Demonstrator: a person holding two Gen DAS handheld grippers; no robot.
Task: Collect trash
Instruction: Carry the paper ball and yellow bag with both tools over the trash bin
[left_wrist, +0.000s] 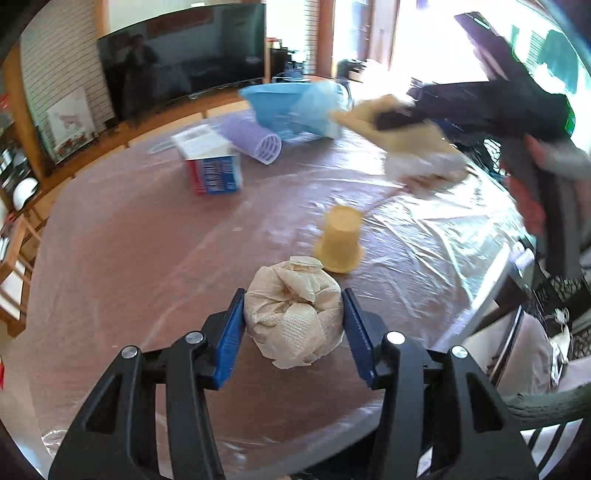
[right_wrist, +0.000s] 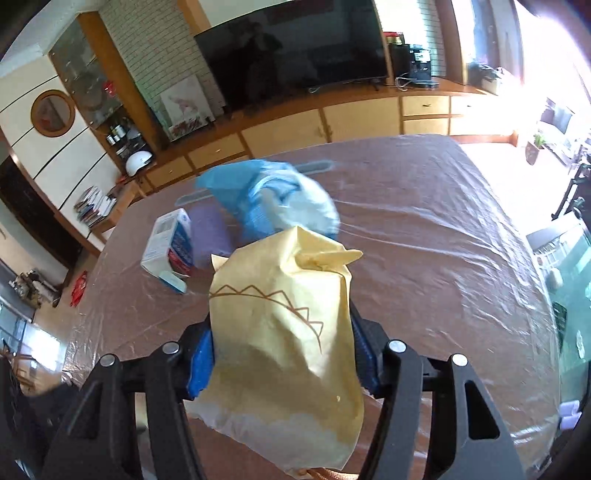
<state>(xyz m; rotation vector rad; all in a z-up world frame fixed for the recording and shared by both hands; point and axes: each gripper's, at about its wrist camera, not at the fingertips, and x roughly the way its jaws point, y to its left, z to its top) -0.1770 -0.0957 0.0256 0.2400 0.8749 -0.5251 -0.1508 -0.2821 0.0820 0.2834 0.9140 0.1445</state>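
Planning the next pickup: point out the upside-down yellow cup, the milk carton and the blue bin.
upside-down yellow cup (left_wrist: 338, 240), left wrist view, side wall
milk carton (left_wrist: 212, 173), left wrist view, blue front face
blue bin (left_wrist: 273, 105), left wrist view, outer wall

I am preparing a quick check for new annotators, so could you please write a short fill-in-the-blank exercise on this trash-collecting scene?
1. The left gripper holds a ball of crumpled ____ between its fingers.
2. The right gripper carries a yellow paper ____.
3. The yellow cup stands ____ on the table.
4. The blue-lined bin stands behind the ____ basket lying on its side.

Missing words: paper towel; wrapper; upside down; purple
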